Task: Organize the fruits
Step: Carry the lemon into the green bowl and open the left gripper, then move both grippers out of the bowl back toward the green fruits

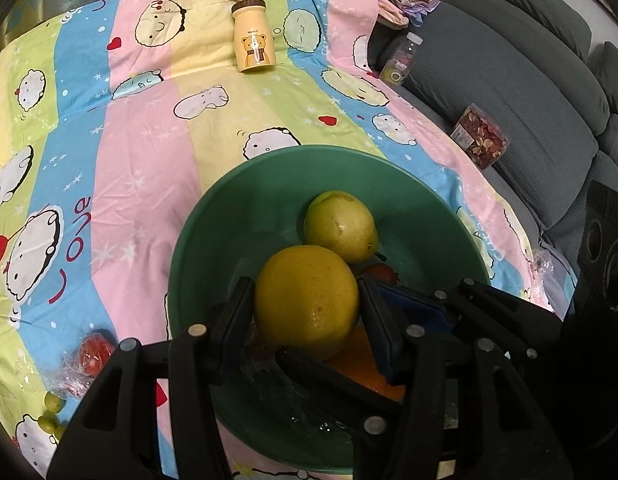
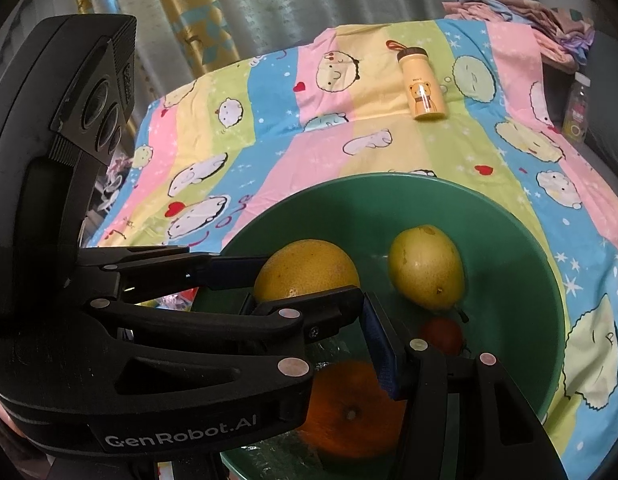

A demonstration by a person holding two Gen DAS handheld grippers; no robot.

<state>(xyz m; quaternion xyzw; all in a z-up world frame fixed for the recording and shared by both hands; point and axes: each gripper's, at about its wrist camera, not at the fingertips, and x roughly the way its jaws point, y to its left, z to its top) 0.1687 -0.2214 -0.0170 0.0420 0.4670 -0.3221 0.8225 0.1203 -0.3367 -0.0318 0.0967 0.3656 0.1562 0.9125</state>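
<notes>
A green bowl [image 1: 213, 224] [image 2: 521, 240] sits on the patterned cloth. My left gripper [image 1: 307, 300] is shut on a large yellow citrus fruit [image 1: 307, 300] [image 2: 305, 270] and holds it over the bowl. In the bowl lie a yellow-green pear [image 1: 341, 226] [image 2: 427, 266], an orange [image 2: 349, 408] [image 1: 365, 372] and a small red fruit [image 1: 383, 272] [image 2: 443, 334]. My right gripper [image 2: 309, 360] is open over the orange, partly hidden behind the left gripper's body [image 2: 109, 320].
A yellow bear bottle [image 1: 253, 38] [image 2: 423, 82] stands at the far side of the cloth. A wrapped red fruit [image 1: 95, 354] and small green fruits [image 1: 53, 412] lie at the near left. A clear bottle [image 1: 401, 60] and a snack box [image 1: 479, 138] rest on the grey sofa.
</notes>
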